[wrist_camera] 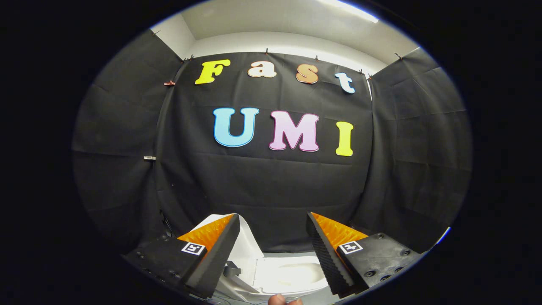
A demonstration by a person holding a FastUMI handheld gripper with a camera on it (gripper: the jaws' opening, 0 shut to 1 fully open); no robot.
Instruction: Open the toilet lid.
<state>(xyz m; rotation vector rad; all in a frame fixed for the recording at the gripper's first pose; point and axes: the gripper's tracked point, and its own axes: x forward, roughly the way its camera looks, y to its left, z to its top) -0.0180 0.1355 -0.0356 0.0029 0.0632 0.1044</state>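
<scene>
Fingertips of a person's hand [284, 300] show as a small rounded shape nearest the camera, low between the two fingers of the gripper [273, 228]; little of the hand can be made out. Each gripper finger is a wedge tapering forward to a point, with a finely ribbed inner face and a smoother ridged slope on its outer side; each sits on a blocky matte base studded with small screws and bearing a square printed marker; the fingers stand spread well apart, grasping nothing, with open space between the tips.

Below and between them lies the toilet [292, 275], glossy white and smooth; its seat ring curves around the bowl opening, whose contents cannot be told under the glare. Its toilet lid [245, 243] is raised, a thin, rounded white shell standing roughly upright just beside the left finger and partly hidden behind that finger's tip; a small grey hinge piece sits at its foot.

Beyond the toilet hangs the booth wall [271, 186], a matte black cloth with soft horizontal creases, pinned along its top by small clips; two more cloth panels angle in on either side. Above the cloth runs a plain white wall and ceiling with a bright strip light [351, 9].
</scene>
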